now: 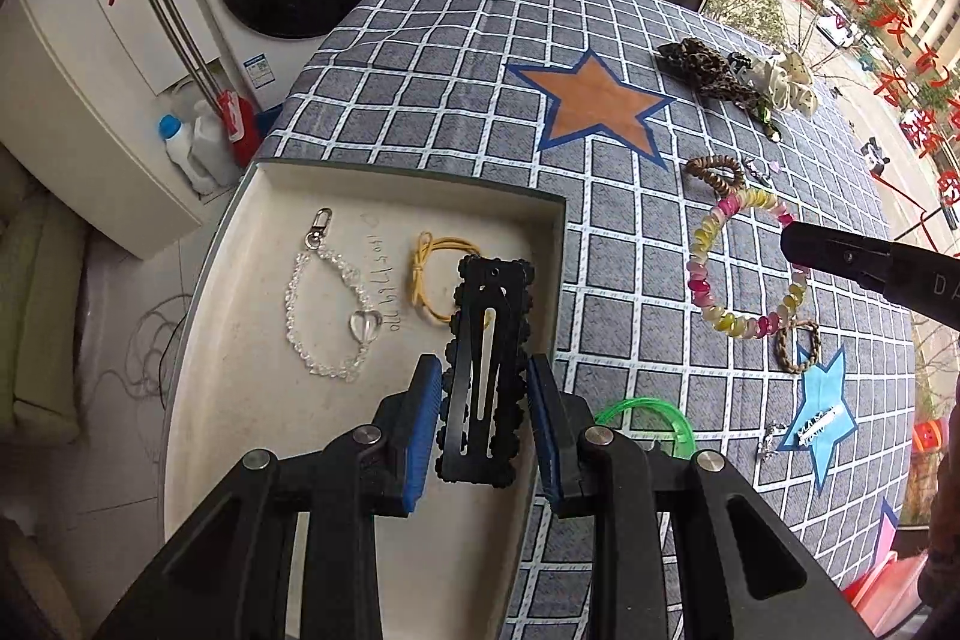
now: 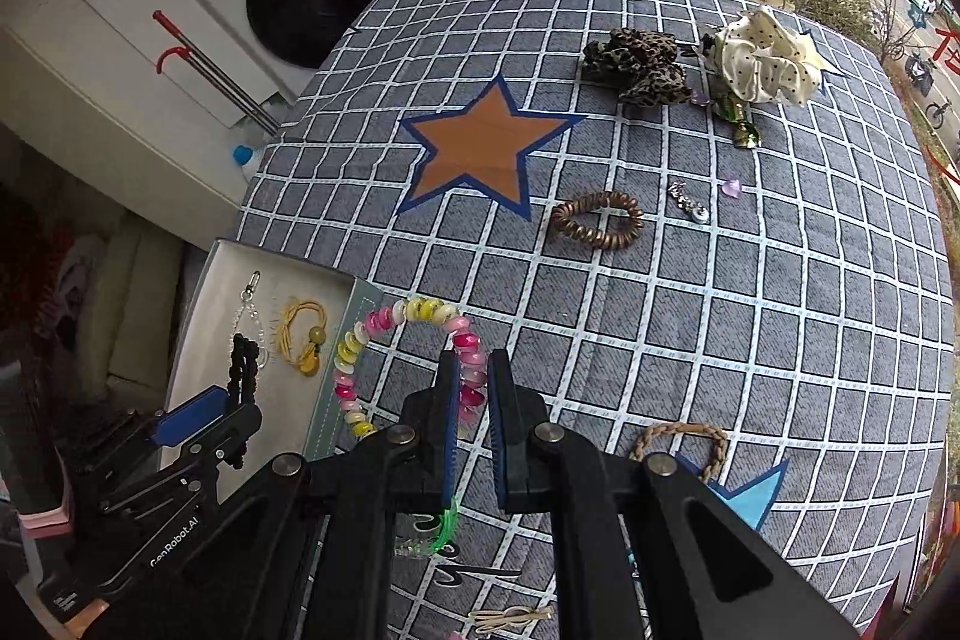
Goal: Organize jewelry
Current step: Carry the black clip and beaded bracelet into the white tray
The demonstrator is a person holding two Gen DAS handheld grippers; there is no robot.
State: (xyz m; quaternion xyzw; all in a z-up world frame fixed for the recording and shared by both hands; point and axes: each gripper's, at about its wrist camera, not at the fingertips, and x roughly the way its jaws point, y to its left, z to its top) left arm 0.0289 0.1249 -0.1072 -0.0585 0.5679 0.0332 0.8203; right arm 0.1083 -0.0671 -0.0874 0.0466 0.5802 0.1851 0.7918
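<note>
Jewelry lay split between a white tray (image 1: 252,400) at the table's left edge and the checked cloth (image 2: 750,316) to its right. From the left wrist, the tray held a clear bead strand with a heart charm (image 1: 336,304) and a yellow cord tie (image 1: 435,280), while the left gripper (image 1: 485,418) clamped a black scalloped hair clip (image 1: 486,370) upright above the tray's right wall. That view alone showed a green plastic ring (image 1: 654,418) just right of the fingers and a blue star patch (image 1: 822,418) bearing a small silver piece near the table's right edge. From the right wrist, the right gripper (image 2: 471,430) pinched a pink-and-yellow coiled band (image 2: 414,358), which hung over the tray's right rim. Only this camera showed clearly, farther right, a bronze coil tie (image 2: 597,219) beside the orange star (image 2: 486,142), a silver charm (image 2: 690,202), a lilac heart bead (image 2: 732,188), and the leopard scrunchie (image 2: 639,64) and dotted cream scrunchie (image 2: 765,58) near the far edge.
</note>
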